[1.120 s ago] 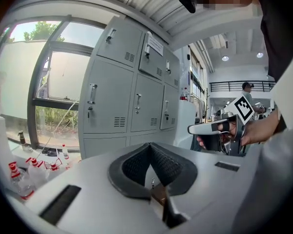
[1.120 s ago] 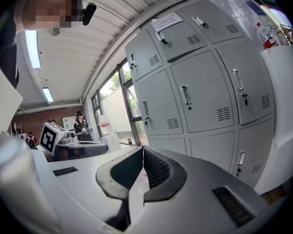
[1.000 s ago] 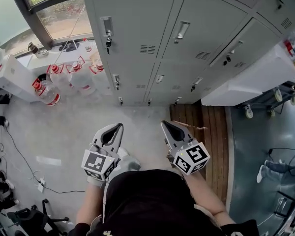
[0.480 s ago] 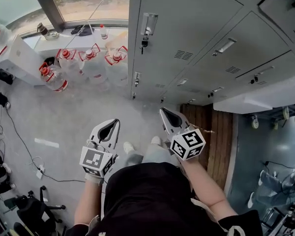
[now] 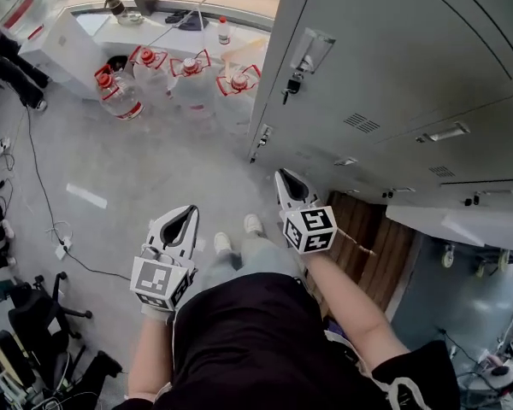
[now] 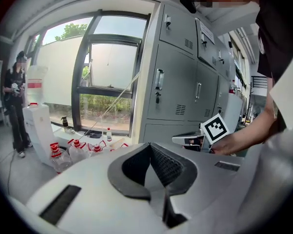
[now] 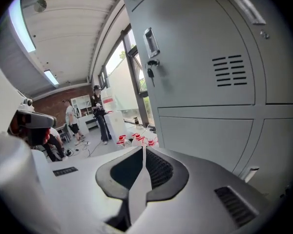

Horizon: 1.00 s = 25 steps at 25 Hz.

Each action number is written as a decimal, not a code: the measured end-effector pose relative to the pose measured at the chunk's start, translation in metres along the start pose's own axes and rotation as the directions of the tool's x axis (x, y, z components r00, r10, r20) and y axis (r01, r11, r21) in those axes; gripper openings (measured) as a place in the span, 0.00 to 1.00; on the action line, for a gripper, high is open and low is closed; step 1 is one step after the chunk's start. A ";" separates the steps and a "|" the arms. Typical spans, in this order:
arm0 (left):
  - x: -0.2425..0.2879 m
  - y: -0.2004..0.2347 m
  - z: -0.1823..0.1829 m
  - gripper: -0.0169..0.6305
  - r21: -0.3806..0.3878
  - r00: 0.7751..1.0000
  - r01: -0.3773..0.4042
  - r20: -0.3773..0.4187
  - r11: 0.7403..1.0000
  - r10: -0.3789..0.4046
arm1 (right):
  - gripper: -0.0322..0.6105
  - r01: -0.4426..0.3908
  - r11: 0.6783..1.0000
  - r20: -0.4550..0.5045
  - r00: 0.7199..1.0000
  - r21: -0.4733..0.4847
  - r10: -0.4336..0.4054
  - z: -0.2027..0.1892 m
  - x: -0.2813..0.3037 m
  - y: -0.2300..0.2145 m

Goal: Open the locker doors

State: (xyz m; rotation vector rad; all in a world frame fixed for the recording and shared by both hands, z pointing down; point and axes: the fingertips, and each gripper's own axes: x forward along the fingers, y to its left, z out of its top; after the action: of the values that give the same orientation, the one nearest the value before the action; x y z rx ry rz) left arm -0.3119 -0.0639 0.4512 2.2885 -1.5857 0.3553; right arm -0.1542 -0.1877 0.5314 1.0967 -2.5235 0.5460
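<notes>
Lockers of grey sheet steel (image 5: pixel 393 49) stand in a bank along the wall, and every door I can see is shut flat. The end door nearest the window carries a silver recessed handle (image 5: pixel 309 48), with a small bunch of keys (image 5: pixel 291 84) hanging from the lock just under it. The person stands facing this corner with a tool in each hand. The white right gripper with its marker cube (image 5: pixel 286 180) is aimed at the lower doors and is near them but not touching, its dark ribbed fingers pressed together with nothing between them. The white left gripper (image 5: pixel 185 215) is held out over the bare grey concrete floor (image 5: pixel 111 169), well apart from the lockers, its fingers likewise closed tip to tip on nothing. Clear plastic water jugs with red caps (image 5: pixel 184 84) are lined up under the window, just beside the end locker
</notes>
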 end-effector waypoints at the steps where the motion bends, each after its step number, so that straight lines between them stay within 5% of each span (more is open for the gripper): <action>1: 0.001 0.002 -0.001 0.05 -0.007 1.000 -0.022 -0.004 1.000 0.022 | 0.10 -0.013 1.000 -0.012 1.000 -0.003 0.013 -0.005 0.010 -0.003; 9: 0.007 0.004 -0.020 0.05 -0.057 0.985 -0.168 -0.044 0.984 0.165 | 0.10 -0.077 0.996 -0.092 0.993 -0.038 0.074 -0.042 0.072 -0.024; 15: 0.007 -0.004 -0.038 0.05 -0.097 0.971 -0.233 -0.078 0.968 0.226 | 0.11 -0.040 0.999 -0.125 0.992 -0.030 0.036 -0.065 0.109 -0.047; 25: 0.002 -0.007 -0.056 0.05 -0.136 0.946 -0.315 -0.128 0.939 0.298 | 0.30 -0.003 1.000 -0.153 0.988 -0.027 -0.001 -0.087 0.162 -0.076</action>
State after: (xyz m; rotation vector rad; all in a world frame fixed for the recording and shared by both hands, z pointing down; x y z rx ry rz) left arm -0.3057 -0.0401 0.5023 1.8761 -1.8482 0.4056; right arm -0.1894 -0.2950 0.6950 1.0039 -2.3923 0.5722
